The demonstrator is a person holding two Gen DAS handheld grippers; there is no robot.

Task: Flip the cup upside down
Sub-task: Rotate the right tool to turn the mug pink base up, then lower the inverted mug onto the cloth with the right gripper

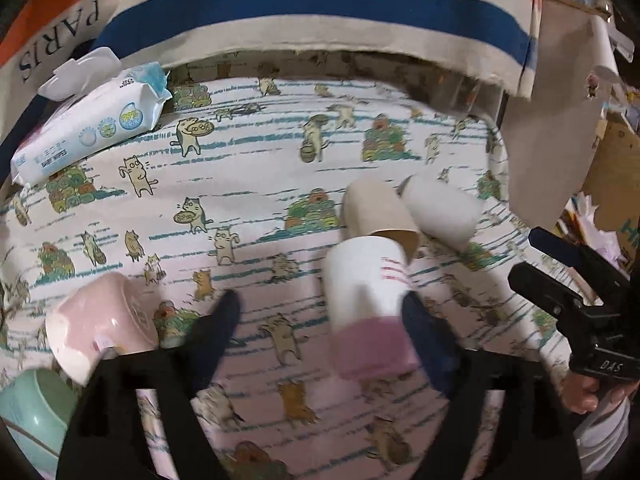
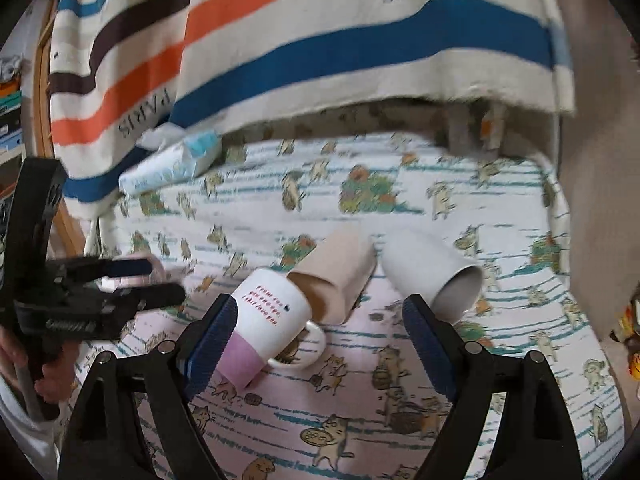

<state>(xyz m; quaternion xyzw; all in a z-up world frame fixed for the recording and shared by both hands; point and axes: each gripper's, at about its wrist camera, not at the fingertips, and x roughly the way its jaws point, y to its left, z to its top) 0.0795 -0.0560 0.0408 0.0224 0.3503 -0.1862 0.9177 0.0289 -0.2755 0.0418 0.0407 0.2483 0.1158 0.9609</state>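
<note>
Both claws wide open, nothing grabbed.
Left claw (image 1: 320, 304) and right claw (image 2: 320, 312) straddle the mug (image 2: 262, 330), lying on its side on the table (image 2: 480, 380) against a beige cup (image 2: 340, 268); white cup (image 2: 432, 272) just beside.

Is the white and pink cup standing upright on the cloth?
No, the white and pink cup lies tipped on its side on the cat-print cloth, mouth toward the beige cup.
</note>
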